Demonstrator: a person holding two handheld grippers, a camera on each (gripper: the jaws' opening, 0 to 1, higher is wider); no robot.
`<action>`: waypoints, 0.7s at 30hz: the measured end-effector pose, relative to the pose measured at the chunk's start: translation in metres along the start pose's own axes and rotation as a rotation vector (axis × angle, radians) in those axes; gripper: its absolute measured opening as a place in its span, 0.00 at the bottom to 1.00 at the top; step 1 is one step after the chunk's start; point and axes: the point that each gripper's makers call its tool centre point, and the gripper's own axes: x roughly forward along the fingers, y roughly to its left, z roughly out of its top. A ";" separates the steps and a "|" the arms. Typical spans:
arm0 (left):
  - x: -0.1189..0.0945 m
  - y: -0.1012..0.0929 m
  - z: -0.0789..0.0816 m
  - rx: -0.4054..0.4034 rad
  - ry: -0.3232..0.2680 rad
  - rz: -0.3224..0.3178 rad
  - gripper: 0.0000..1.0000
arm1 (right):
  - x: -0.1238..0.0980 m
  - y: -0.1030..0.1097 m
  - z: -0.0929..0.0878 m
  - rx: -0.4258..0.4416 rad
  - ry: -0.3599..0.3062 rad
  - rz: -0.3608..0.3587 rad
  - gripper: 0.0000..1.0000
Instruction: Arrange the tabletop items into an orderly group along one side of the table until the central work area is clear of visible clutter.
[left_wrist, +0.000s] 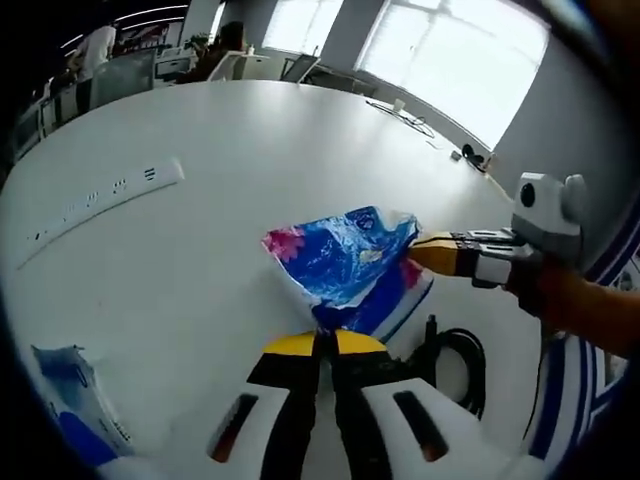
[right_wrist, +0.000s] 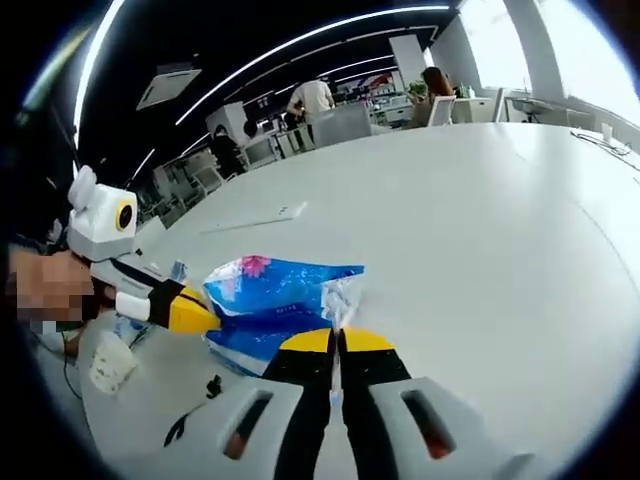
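Note:
A blue plastic packet (left_wrist: 345, 262) with a pink flower print and white stripes hangs a little above the white table (left_wrist: 230, 150), pulled between both grippers. In the left gripper view my left gripper (left_wrist: 322, 343) is shut on the packet's near edge, its yellow tips pressed together. My right gripper (left_wrist: 420, 250) comes in from the right and pinches the packet's far corner. In the right gripper view the blue packet (right_wrist: 275, 295) lies just past my right gripper (right_wrist: 338, 340), which is shut on its edge. The left gripper (right_wrist: 205, 318) holds its left end.
A white power strip (left_wrist: 100, 200) lies far left on the table. A second blue and white packet (left_wrist: 75, 400) sits near the bottom left. A black cable (left_wrist: 455, 355) curls beside the packet. A paper cup (right_wrist: 110, 365) stands near the table's edge. Chairs and people are beyond.

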 end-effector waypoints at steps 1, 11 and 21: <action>0.000 -0.001 0.000 -0.002 0.002 -0.003 0.02 | 0.000 0.000 0.000 -0.001 0.002 -0.001 0.00; 0.001 0.002 -0.005 -0.005 0.007 0.001 0.09 | 0.000 -0.001 -0.003 -0.010 0.024 -0.008 0.02; 0.003 0.002 -0.002 -0.004 0.003 -0.004 0.17 | 0.000 -0.007 0.001 -0.016 0.019 -0.019 0.14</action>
